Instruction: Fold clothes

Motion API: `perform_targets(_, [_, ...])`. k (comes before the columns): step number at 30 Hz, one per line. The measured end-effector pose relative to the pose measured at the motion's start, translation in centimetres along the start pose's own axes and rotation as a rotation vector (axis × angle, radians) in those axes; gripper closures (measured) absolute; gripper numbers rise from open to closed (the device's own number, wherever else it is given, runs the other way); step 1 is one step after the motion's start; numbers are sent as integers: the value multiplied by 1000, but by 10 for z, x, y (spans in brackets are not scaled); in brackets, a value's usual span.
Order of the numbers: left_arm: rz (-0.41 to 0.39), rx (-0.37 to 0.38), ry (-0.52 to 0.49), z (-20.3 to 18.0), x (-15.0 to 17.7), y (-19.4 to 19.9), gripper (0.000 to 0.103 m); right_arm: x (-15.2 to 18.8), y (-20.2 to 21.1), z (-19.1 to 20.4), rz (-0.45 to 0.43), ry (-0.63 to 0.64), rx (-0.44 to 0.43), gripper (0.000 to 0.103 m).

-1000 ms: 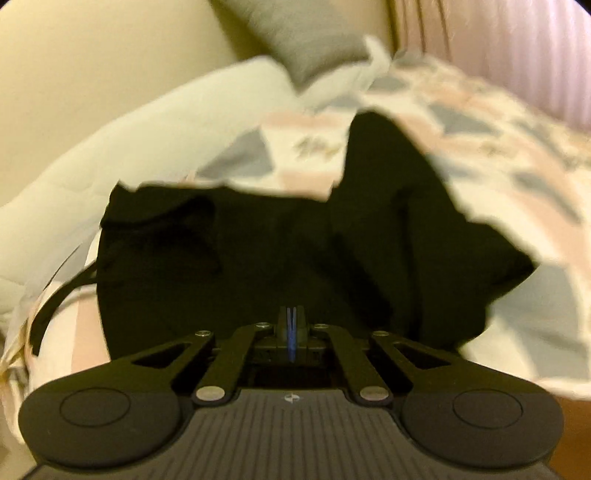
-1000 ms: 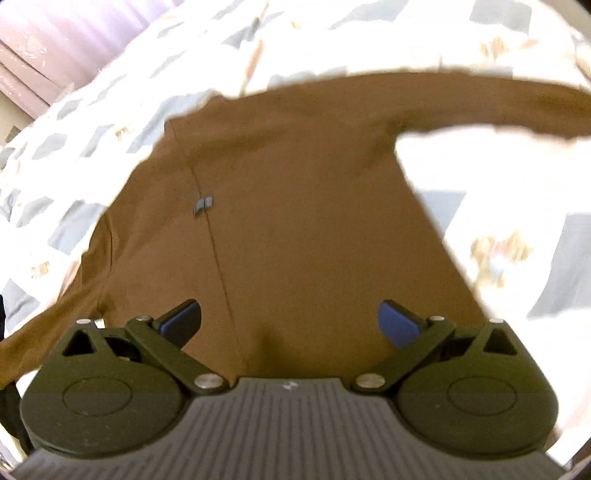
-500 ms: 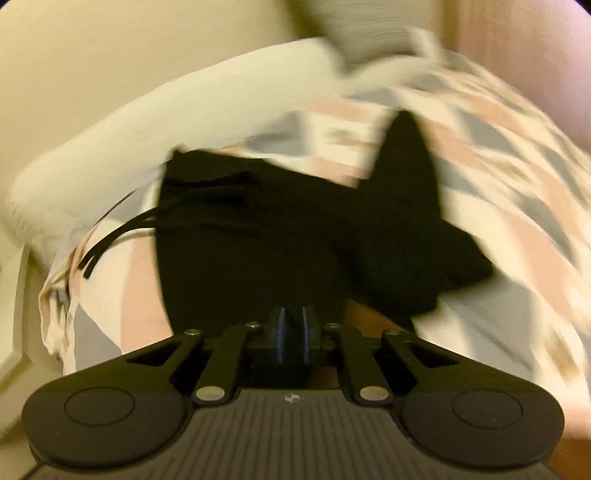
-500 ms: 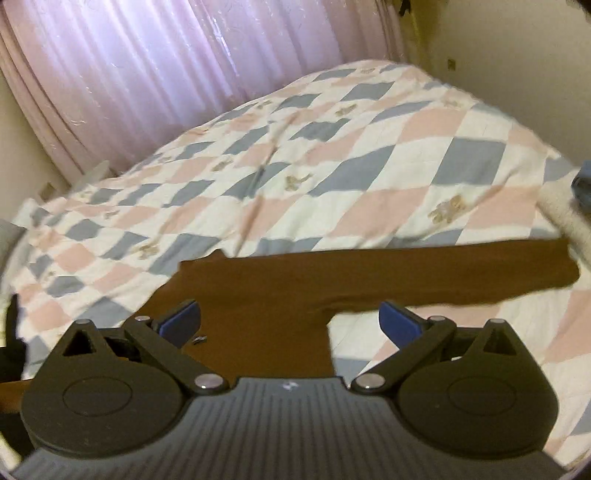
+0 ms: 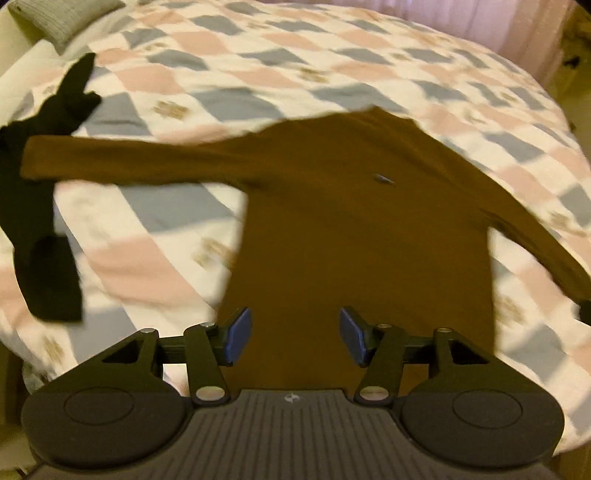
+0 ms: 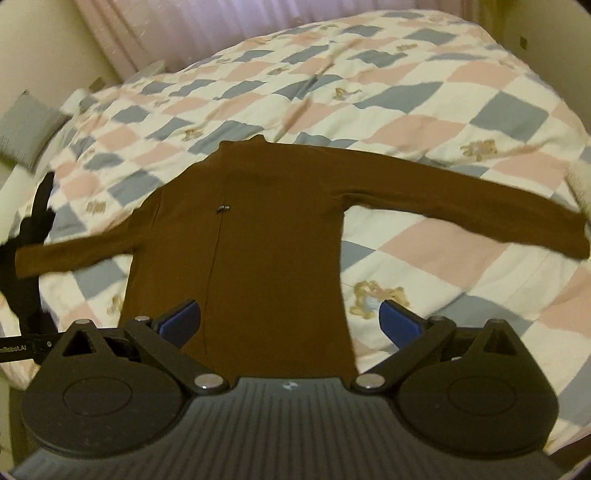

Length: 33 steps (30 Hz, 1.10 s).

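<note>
A brown long-sleeved top [image 5: 354, 221] lies flat on the checked quilt, both sleeves spread out, hem toward me; it also shows in the right wrist view [image 6: 266, 236]. A small dark tag [image 6: 222, 208] sits on its chest. My left gripper [image 5: 291, 336] is open and empty above the hem. My right gripper [image 6: 290, 321] is open and empty above the hem's right part. A black garment [image 5: 40, 206] lies crumpled at the bed's left edge, under the tip of the left sleeve.
The quilt [image 6: 443, 110] covers the whole bed. A grey pillow [image 6: 26, 129] lies at the far left. Pink curtains [image 6: 184, 26] hang behind the bed. A pale fuzzy item [image 6: 580, 181] sits at the right edge.
My left gripper has opened and swung right, from the black garment to the brown top. My right gripper pulled back and up from the top, staying open.
</note>
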<state>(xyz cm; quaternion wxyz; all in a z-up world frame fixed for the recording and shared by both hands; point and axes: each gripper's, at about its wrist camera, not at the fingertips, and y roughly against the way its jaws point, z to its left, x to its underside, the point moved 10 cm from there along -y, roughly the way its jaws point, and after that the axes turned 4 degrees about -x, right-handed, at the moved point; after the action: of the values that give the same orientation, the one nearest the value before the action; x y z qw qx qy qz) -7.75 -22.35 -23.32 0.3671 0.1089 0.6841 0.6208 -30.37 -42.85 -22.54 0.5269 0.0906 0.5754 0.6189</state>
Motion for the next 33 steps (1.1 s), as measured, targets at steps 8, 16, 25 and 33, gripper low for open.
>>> perform_targets(8, [-58,-57,12,-36,41,53,36,31,37,0,43,91,-45,1])
perform_targets(16, [-60,-104,-12,-47,77,72,34,59,66,10,73,176,-91,1])
perform_targets(25, [-58,-110,-52,-54,108,92,30,83,88,7,116,247,-81,1])
perform_targets(33, [-64,-99,-72,-58,112,100,29,86,94,3,122,234,-74,1])
